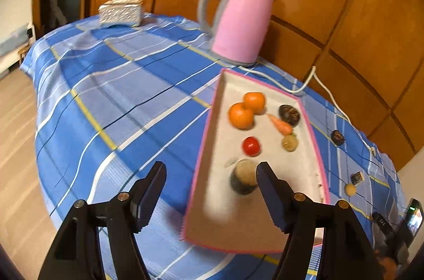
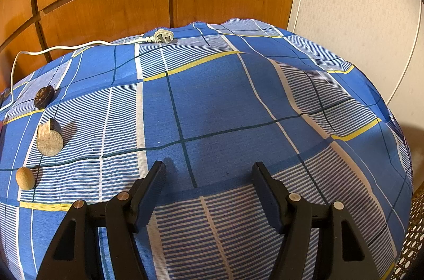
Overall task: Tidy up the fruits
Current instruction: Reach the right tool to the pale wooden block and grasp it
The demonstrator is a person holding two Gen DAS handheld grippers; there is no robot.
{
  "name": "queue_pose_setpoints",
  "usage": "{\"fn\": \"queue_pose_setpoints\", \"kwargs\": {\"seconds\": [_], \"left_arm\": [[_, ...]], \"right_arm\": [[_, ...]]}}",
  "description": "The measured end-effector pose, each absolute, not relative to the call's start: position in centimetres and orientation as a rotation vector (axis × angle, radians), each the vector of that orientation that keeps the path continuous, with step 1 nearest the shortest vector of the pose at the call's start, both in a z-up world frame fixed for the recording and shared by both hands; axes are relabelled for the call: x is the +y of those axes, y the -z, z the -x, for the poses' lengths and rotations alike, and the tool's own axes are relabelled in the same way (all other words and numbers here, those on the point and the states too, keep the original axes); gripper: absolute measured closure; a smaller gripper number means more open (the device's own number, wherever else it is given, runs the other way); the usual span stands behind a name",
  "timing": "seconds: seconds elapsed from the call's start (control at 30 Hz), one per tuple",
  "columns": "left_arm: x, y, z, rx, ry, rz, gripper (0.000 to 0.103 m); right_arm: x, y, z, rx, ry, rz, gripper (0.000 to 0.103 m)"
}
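A white tray with a pink rim [image 1: 315, 139] lies on the blue checked cloth. In it are two oranges [image 1: 246, 109], a carrot [image 1: 281, 125], a red tomato [image 1: 251, 146], a dark round piece [image 1: 289, 115], a small beige piece [image 1: 290, 143] and a dark cylinder with a beige top [image 1: 243, 179]. My left gripper [image 1: 210, 174] is open above the tray's near left edge, and the cylinder sits just inside its right finger. My right gripper [image 2: 208, 168] is open over bare cloth. To its left lie a dark round piece [image 2: 44, 96], a cut cylinder [image 2: 49, 137] and a beige ball [image 2: 25, 178].
A pink kettle [image 1: 242, 20] stands behind the tray, its white cord [image 1: 326, 92] running along the back edge to a plug [image 2: 163, 37]. A tissue box [image 1: 121, 9] sits at the far left corner. Wooden panels back the table; the cloth drops off at left and right.
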State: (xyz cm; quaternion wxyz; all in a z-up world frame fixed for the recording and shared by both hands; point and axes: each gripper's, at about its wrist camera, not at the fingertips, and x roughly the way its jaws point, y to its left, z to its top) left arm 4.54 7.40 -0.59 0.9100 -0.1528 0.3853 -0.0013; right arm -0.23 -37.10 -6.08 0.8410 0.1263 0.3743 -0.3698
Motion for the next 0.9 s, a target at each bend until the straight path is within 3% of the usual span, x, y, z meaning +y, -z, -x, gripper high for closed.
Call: {"fn": "queue_pose_setpoints", "kwargs": {"seconds": [0.37, 0.5, 0.6, 0.9], "left_arm": [[7.9, 2.9, -4.0, 0.824, 0.003, 0.348, 0.031], [7.9, 3.6, -3.4, 0.818, -0.005, 0.342, 0.026], [8.1, 4.3, -3.4, 0.832, -0.007, 0.345, 0.026], [8.2, 5.5, -3.7, 0.871, 0.005, 0.364, 0.026]], "right_arm": [[-37.0, 5.9, 0.1, 0.808, 0.779, -0.264, 0.035], [-37.2, 5.4, -0.1, 0.846, 0.749, -0.288, 0.035], [-36.9, 4.7, -0.5, 0.864, 0.667, -0.343, 0.04], [-31.3, 0.6, -6.8, 0.873, 0.293, -0.27, 0.04]]}}
